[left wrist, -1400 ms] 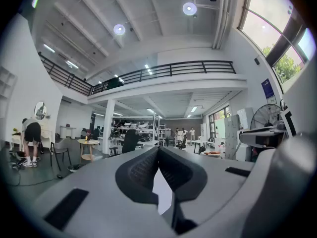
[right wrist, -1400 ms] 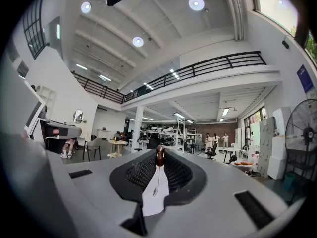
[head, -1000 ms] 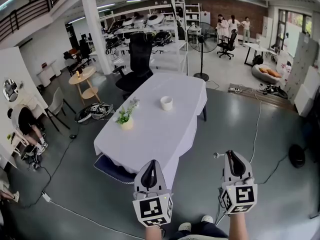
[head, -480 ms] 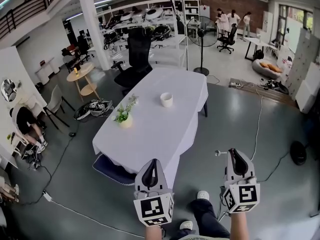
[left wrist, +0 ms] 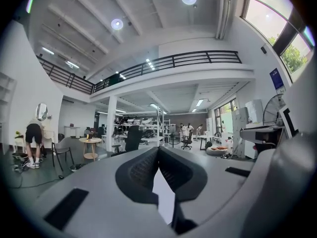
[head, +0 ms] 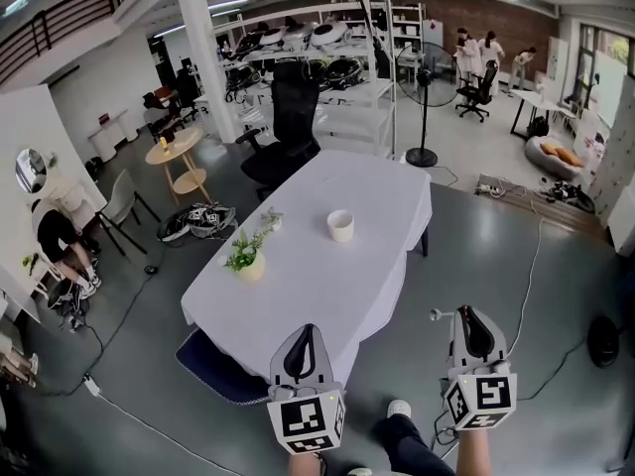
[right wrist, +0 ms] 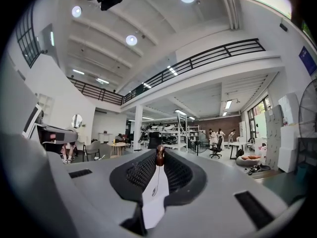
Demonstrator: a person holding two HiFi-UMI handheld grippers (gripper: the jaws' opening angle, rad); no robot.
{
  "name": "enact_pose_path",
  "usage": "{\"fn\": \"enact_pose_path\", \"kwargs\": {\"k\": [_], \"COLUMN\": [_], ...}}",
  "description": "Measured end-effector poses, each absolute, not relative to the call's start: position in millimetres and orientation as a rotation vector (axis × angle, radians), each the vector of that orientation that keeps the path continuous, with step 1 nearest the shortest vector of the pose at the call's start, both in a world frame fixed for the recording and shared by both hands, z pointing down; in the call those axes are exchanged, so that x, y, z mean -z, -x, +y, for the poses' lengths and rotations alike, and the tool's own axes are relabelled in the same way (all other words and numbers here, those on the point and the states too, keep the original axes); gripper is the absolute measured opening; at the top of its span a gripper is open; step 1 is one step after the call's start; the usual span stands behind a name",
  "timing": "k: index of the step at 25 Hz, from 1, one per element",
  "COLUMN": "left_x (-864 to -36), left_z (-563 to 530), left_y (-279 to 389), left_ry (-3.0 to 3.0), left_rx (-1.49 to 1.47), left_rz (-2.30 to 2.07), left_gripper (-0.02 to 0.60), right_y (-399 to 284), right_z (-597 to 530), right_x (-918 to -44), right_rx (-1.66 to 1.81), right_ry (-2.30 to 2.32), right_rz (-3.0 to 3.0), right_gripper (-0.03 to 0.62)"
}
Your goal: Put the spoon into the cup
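A white cup (head: 340,225) stands near the middle of the white-clothed table (head: 298,291). My right gripper (head: 464,314) hangs over the grey floor to the right of the table's near end, shut on a small spoon (head: 436,314) that sticks out to its left. In the right gripper view the spoon (right wrist: 160,154) shows as a brown end pinched at the tips of the right gripper (right wrist: 159,158). My left gripper (head: 309,332) floats just before the table's near edge, shut and empty; in the left gripper view its tips (left wrist: 158,149) meet with nothing between them.
A small potted plant (head: 246,258) stands at the table's left edge. A black office chair (head: 291,127) sits at the far end, a floor fan (head: 426,92) behind it. A blue thing (head: 212,364) lies under the near corner. Cables cross the floor. My shoe (head: 399,408) shows below.
The person has stepped toward the table, carrying both grippers along with their jaws unchanged. The table's near end and the cup now sit closer and further right in the head view.
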State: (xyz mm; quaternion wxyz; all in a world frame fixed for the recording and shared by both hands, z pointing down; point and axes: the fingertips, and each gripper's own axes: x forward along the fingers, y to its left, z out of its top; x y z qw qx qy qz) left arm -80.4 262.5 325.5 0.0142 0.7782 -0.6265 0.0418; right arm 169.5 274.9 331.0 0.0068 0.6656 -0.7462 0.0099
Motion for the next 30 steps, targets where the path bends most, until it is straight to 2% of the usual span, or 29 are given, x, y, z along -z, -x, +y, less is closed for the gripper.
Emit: {"fn": "enact_pose_path", "kwargs": {"k": [14, 30], "left_x": [-314, -355], "left_z": [63, -100], "left_y": [12, 10], "left_ry": [-2.251, -2.141], "left_rx": [-0.084, -0.142], "left_rz": [-2.141, -2.181], "left_gripper": [0.014, 0.014], "right_y": [-241, -235], "right_z": [37, -138], "right_x": [-314, -354], "right_rx": [-0.017, -0.076], "right_ry": [-1.891, -1.716], "right_rz": [-2.516, -2.605], "right_gripper": [0.058, 0.058]}}
